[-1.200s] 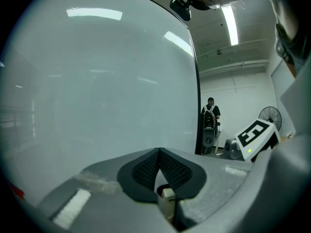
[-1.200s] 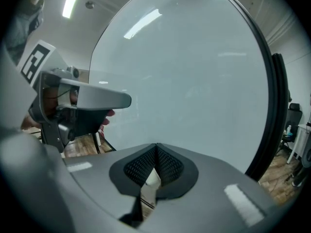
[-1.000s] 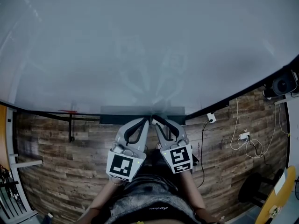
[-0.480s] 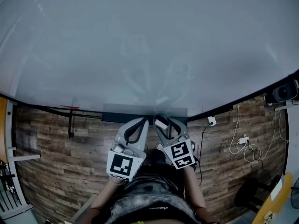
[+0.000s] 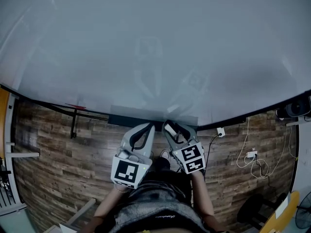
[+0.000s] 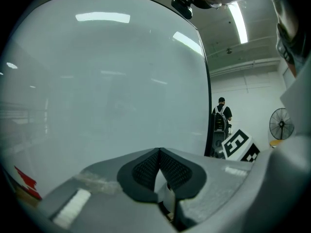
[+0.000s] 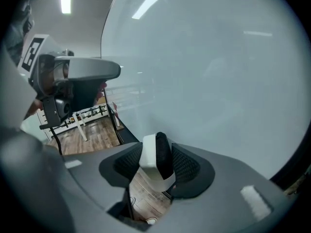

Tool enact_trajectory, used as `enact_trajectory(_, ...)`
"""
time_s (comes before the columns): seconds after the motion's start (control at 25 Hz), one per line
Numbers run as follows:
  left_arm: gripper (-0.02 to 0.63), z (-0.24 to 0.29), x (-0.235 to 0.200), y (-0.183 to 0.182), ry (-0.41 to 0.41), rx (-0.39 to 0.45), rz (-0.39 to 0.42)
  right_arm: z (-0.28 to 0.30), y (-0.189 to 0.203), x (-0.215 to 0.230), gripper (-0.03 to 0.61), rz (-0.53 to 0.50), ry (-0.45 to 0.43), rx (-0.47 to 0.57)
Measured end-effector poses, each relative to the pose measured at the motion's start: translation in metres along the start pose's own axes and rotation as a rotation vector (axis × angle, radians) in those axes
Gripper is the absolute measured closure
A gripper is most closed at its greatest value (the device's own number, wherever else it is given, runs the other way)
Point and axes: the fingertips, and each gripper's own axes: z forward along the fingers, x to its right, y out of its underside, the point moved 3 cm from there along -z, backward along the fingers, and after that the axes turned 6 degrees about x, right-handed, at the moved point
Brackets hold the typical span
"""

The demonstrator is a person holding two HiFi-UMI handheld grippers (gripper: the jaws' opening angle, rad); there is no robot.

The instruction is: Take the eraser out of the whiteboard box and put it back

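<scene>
A white eraser with a black felt side (image 7: 154, 158) stands between the pads of my right gripper (image 7: 156, 150), whose jaws are closing; both pads lie against its sides. From the head view the eraser (image 5: 169, 129) shows white between the right gripper's (image 5: 171, 126) fingers, just in front of the dark whiteboard box (image 5: 127, 119) under the whiteboard (image 5: 155, 47). My left gripper (image 5: 151, 126) is beside it, at the box's front edge. Its pads (image 6: 146, 168) meet at the tips with nothing between them, so it is shut.
The whiteboard fills the upper part of every view. Its dark stand leg (image 5: 73, 126) goes down to the wooden floor at the left. A wall socket (image 5: 221, 131) and loose cables (image 5: 252, 155) lie at the right. A person (image 6: 221, 114) and a fan (image 6: 281, 125) stand far behind.
The right gripper has sunk a little and shifted right, and its jaws have widened; the white eraser now shows between its fingers. The left gripper has stayed put.
</scene>
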Motion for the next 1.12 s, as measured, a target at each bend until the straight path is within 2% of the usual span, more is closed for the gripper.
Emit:
enact_trajectory(0.64,0.614,0.004,0.009,0.001,-0.005,0.007,-0.010,0.001,0.001,0.000,0.417,0.006,-0.014,0.004)
enact_trajectory(0.84,0.614,0.003,0.010,0.001,0.024,0.012,0.049,0.000,0.001,-0.001,0.419,0.004,-0.008,0.001)
enact_trajectory(1.0,0.614,0.001,0.012,0.001,0.014,0.005,0.004,-0.001,0.001,-0.001,0.419,-0.001,-0.005,0.001)
enact_trajectory(1.12,0.614,0.000,0.012,0.002,0.022,0.004,0.017,-0.004,-0.002,-0.003,0.419,0.001,-0.003,0.007)
